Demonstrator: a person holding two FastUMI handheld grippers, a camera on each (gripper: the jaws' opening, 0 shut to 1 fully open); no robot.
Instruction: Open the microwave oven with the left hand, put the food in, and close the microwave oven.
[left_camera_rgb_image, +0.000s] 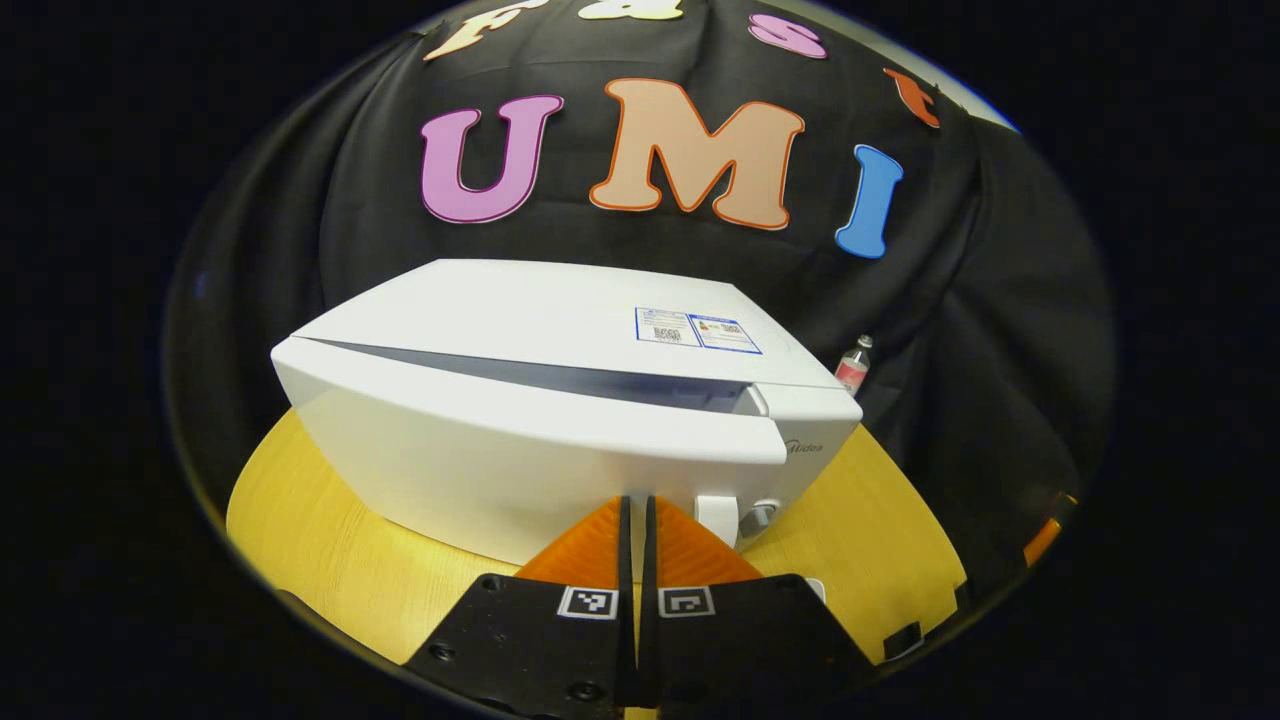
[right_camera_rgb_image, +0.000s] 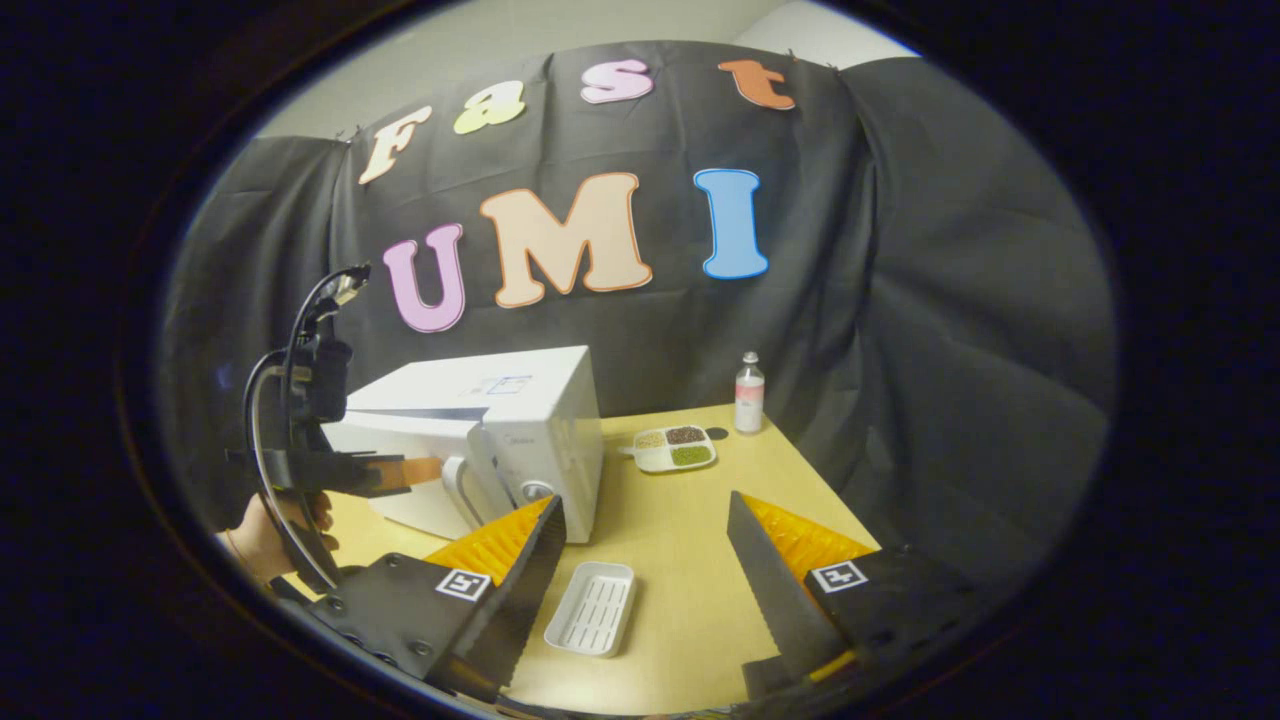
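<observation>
The left hand-held gripper (left_camera_rgb_image: 636, 520) has its fingers together, holding nothing, just before the microwave oven's door (left_camera_rgb_image: 530, 440), which seems slightly ajar. The right hand-held gripper (right_camera_rgb_image: 640, 540) is spread apart above a white ridged tray (right_camera_rgb_image: 591, 607) near the table's (right_camera_rgb_image: 690, 510) front edge. The sectioned food plate (right_camera_rgb_image: 675, 448) lies toward the back edge, beside a bottle (right_camera_rgb_image: 749, 393).

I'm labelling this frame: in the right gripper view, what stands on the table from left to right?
Microwave oven → white ridged tray → divided food dish → small bottle.
</observation>
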